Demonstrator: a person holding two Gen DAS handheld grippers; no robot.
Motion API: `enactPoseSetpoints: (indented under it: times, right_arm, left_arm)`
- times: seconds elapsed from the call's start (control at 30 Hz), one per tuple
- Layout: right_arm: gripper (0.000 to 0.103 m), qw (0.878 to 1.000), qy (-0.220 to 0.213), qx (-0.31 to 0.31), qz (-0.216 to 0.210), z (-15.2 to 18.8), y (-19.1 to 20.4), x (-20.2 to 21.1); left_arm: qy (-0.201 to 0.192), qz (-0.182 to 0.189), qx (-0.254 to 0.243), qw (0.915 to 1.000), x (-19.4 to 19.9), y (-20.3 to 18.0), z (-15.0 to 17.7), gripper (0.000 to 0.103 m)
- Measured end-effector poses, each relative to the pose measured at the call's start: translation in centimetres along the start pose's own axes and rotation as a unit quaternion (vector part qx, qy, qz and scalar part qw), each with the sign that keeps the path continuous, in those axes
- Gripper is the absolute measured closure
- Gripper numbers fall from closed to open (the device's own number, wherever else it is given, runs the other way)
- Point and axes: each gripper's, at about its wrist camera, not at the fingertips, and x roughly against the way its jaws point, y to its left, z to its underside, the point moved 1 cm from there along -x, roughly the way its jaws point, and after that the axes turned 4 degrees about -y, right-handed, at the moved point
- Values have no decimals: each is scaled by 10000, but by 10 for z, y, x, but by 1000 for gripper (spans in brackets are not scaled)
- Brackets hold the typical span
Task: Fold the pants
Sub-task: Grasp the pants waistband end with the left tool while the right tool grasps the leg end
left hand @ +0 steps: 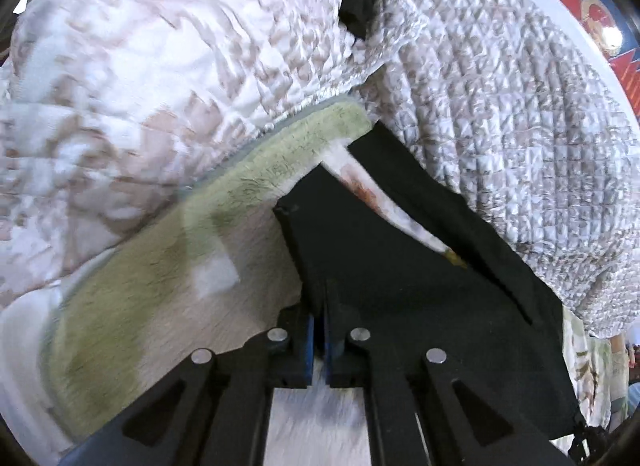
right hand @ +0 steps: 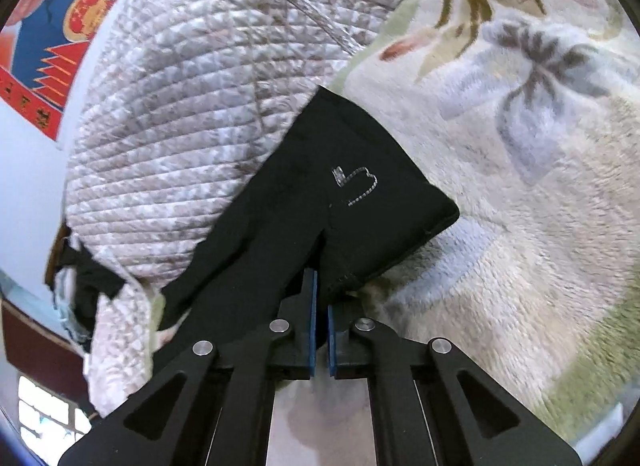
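figure: two-handed hold on the pants during a fold. we held the black pants in both tools at once. in the left wrist view, the left gripper had its blue pads drawn nearly together, and the dark cloth ran down into the narrow slot between them, so we judged it clamped on an edge of the garment. ahead of and to the right of those fingers the fabric spread out as a broad panel, with a pale floral strip showing through a gap between two dark layers.

in the right wrist view, the right gripper was likewise almost closed, and a hemmed edge dropped between its pads; we took this as a firm pinch. just ahead of the fingers sat a squared corner bearing a small silver embroidered mark, and a longer stretch of cloth trailed back to the left of them.

we judged that gripping two separate edges kept the span taut, so a layer could be carried over cleanly. the garment lay partly on the plush floral blanket and against the quilted cover, to the left of the fingers. how far the fold had progressed we could not tell.
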Motion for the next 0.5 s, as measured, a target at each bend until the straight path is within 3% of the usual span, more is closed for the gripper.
enactPoseSetpoints:
  times: [0.1,0.23,0.5]
  right_arm:
    - [100,10000,-3,60,26,-2,-3,22]
    - [100,9997,180,-63,174,8,-24,44]
    - [101,9981,245,88,552,30,-33,78]
  left_arm:
    - [-91,90,-61,9999,30,14,4,99]
    - [93,-18,-183,9998,51,35,29,99]
    - [357,-262,-154,9989,61,61,58,99]
